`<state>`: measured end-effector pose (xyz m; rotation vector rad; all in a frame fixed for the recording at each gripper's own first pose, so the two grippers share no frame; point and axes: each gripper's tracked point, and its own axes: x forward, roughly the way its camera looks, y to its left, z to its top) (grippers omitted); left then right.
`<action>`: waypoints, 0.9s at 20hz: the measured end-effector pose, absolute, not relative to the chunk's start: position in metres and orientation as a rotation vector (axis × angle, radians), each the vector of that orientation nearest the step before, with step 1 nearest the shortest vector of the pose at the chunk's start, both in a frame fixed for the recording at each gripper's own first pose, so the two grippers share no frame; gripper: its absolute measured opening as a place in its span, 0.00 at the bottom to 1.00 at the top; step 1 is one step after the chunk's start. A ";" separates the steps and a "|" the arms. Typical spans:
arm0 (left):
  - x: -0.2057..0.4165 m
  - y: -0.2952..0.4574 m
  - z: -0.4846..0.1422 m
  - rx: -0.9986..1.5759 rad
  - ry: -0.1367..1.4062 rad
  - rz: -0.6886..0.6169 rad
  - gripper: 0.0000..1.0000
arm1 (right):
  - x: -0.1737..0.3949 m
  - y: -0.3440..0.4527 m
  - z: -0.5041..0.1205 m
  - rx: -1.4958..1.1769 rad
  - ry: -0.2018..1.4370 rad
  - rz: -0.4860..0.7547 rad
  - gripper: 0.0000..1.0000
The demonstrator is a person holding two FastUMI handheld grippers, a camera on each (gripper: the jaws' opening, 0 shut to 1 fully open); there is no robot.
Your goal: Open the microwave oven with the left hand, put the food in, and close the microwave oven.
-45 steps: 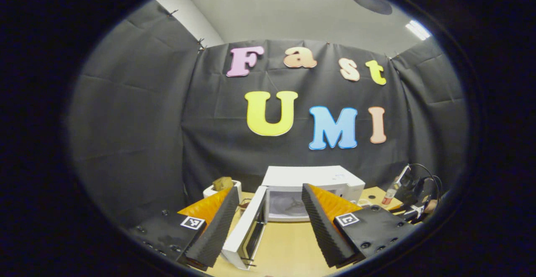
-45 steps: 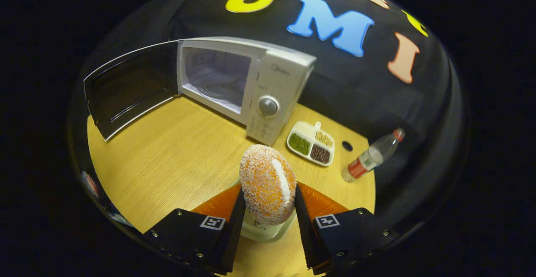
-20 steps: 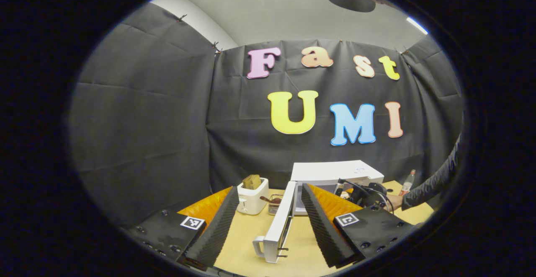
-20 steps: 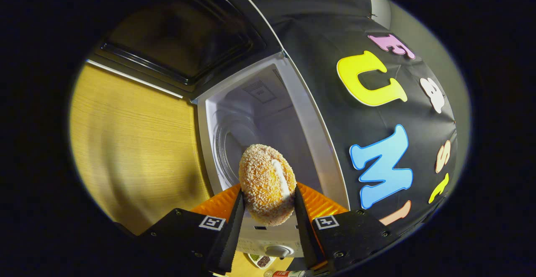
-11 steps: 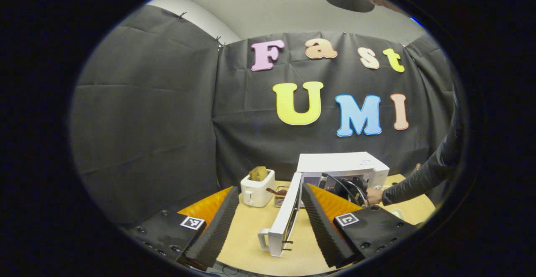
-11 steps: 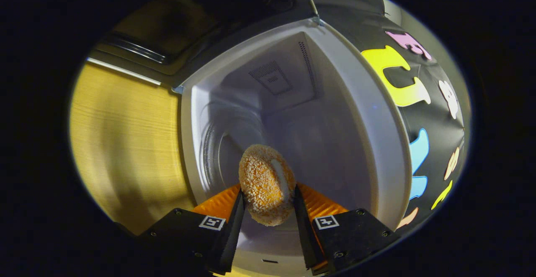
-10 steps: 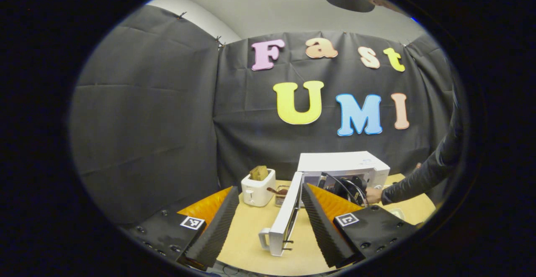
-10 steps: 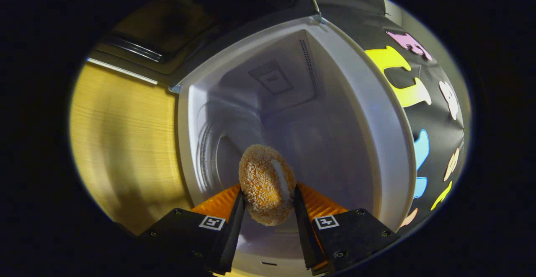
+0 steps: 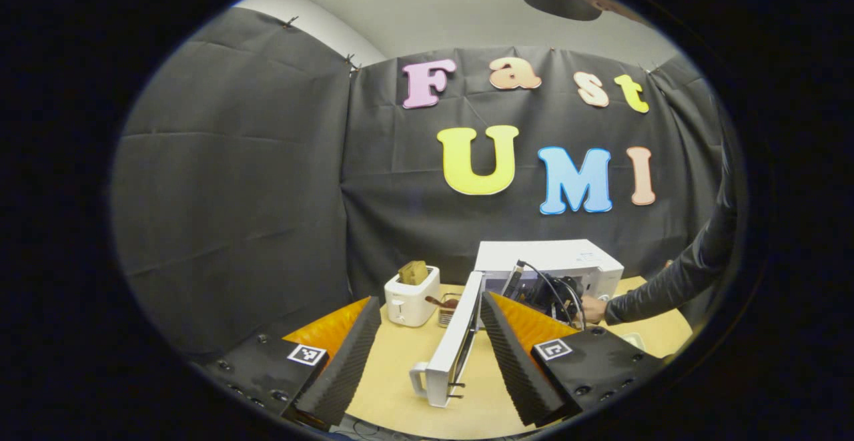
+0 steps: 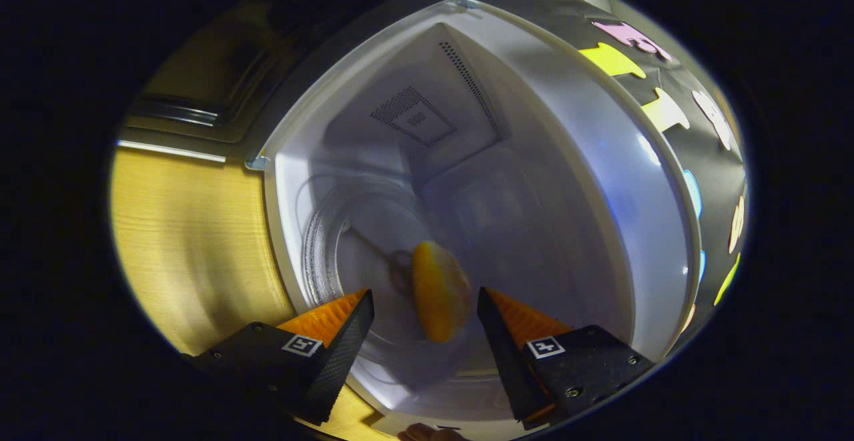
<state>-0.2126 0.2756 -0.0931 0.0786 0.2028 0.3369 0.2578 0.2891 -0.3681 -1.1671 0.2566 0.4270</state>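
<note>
Both fingers of the right gripper stand spread apart in the right gripper view, with the food, an orange rounded bun (blurred, so its surface cannot be made out), between them and touching neither; it is inside the white cavity of the microwave oven, over the round glass turntable, though whether it rests on the glass or is just above it cannot be told. That view is tilted, so the wooden table appears at the left and the dark inner face of the open door at the top. In the left gripper view, the left gripper is also open and holds nothing, its two fingers wide apart well back from the oven. Between those fingers the microwave door is seen edge-on, swung fully out toward the camera, with its handle at the near end. Behind it sits the white oven body, and at its opening the other gripper, dark with cables, is held by a hand in a dark sleeve reaching in from the right. A white toaster with bread in its slot stands on the table to the left of the oven.
</note>
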 end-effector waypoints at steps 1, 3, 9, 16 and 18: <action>-0.209 0.273 -0.093 0.077 0.198 0.327 0.97 | 0.253 0.289 -0.368 -1.153 0.258 0.443 0.96; -0.202 0.269 -0.093 0.073 0.190 0.305 0.94 | 0.237 0.289 -0.368 -1.109 0.274 0.482 0.95; -0.163 0.239 -0.100 0.084 0.173 0.177 1.00 | 0.177 0.262 -0.335 -0.870 0.305 0.477 0.96; -0.114 0.202 -0.107 0.043 0.153 0.014 0.98 | 0.122 0.187 -0.269 -0.567 0.300 0.265 0.95; -0.104 0.194 -0.110 0.037 0.150 -0.018 0.98 | 0.106 0.172 -0.246 -0.498 0.273 0.220 0.96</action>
